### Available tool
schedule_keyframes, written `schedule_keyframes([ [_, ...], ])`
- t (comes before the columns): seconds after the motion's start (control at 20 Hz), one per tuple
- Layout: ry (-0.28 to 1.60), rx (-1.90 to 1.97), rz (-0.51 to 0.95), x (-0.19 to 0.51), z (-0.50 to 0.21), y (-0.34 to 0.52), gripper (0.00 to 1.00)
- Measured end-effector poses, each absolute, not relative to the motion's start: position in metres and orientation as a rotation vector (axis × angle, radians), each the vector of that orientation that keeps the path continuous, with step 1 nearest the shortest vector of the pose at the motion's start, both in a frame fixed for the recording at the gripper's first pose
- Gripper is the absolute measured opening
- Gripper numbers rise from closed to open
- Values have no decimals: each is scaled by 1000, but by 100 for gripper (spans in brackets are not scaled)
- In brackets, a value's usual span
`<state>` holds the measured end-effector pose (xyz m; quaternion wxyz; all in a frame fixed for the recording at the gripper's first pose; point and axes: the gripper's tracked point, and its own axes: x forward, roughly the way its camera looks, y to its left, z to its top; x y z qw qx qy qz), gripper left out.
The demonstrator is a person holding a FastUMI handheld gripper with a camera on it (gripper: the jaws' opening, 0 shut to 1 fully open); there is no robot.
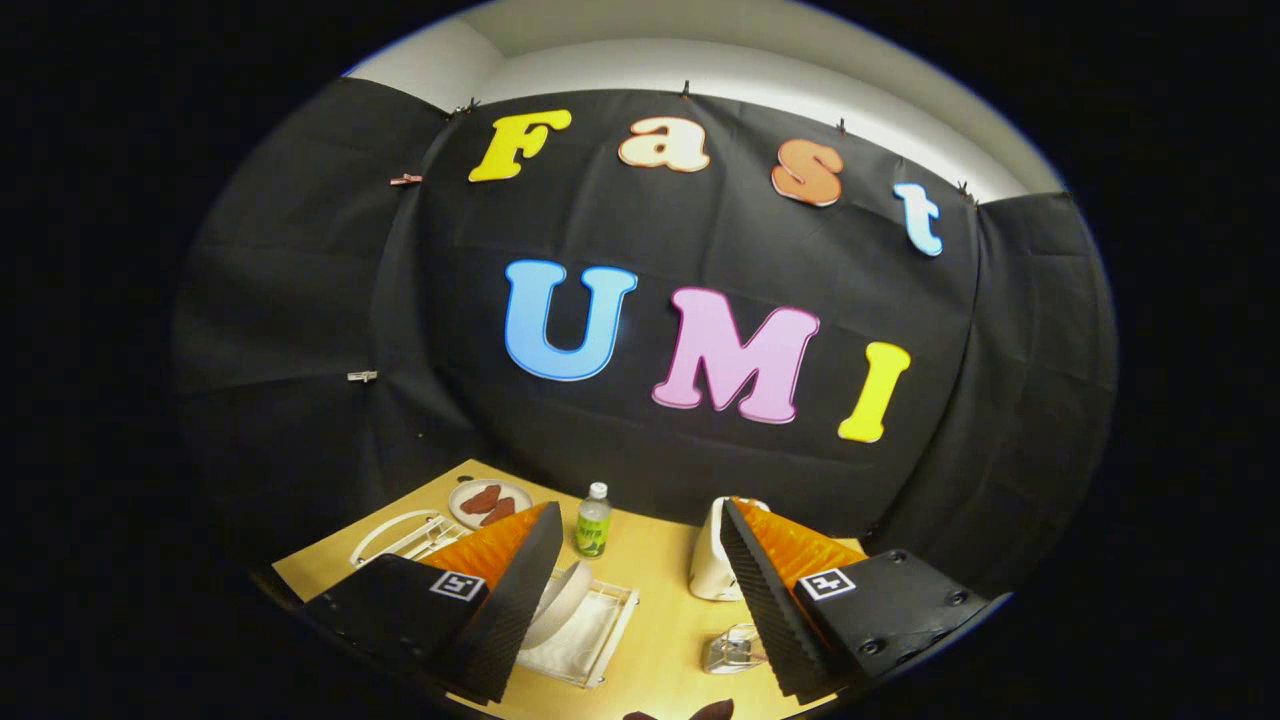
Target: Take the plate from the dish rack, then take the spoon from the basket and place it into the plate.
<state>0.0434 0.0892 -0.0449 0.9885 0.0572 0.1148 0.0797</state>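
The gripper (635,600) hangs wide open above the bench (660,600), its fingers flanking a plate (560,603) standing in the dish rack (585,640).

Smooth wooden table (655,590) (matt), clear plastic bottle (593,522).

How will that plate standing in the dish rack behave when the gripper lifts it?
The plate stands on edge in the rack, so it may tip or roll if nudged. It looks smooth and rigid, probably slippery. The open gripper hovers above it.
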Motion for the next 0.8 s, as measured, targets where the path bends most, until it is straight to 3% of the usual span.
schedule_keyframes([
  [0.45, 635, 118, 171, 97, -178, 157, 96],
  [0.65, 814, 163, 138, 102, -241, 175, 91],
  [0.8, 905, 177, 94, 106, -278, 186, 82],
])
